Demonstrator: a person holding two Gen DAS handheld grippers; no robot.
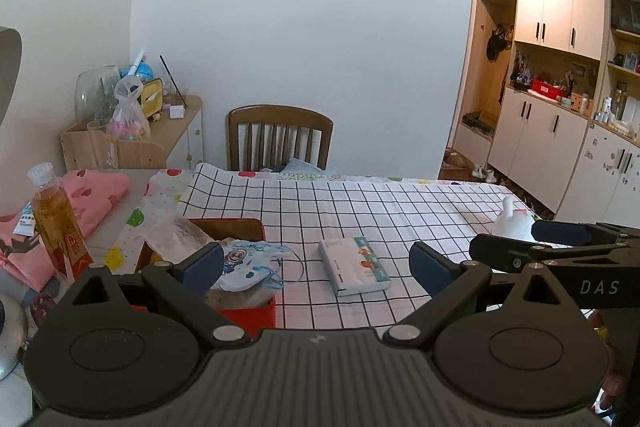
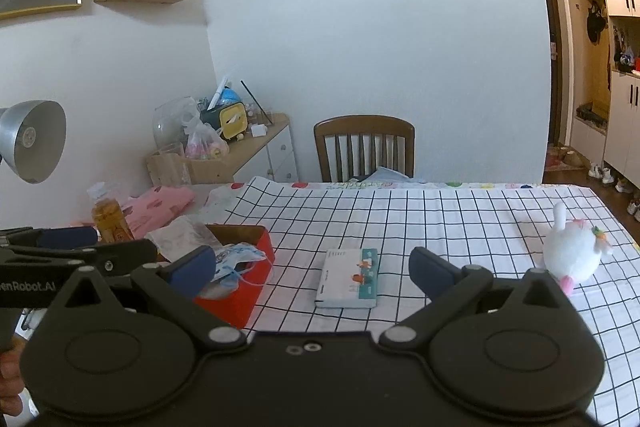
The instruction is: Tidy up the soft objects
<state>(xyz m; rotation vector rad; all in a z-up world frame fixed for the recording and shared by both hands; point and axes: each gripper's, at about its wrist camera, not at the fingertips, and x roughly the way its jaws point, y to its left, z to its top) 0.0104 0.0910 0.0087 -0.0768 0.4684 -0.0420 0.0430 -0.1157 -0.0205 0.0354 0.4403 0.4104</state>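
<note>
Both grippers — left gripper (image 1: 316,263) and right gripper (image 2: 312,269) — are hovering with fingers apart, empty. The tissue pack (image 2: 349,277) is lying mid-tablecloth; the plush toy (image 2: 572,253) is sitting near the right edge, the red box (image 2: 240,297) near the left.

one red box (image 2: 244,291), one tissue pack (image 2: 348,279), one white plush toy (image 2: 574,255), one drink bottle (image 1: 58,223), one wooden chair (image 2: 364,147), one desk lamp (image 2: 34,141), two claws: left claw (image 1: 316,263), right claw (image 2: 312,267).
</note>
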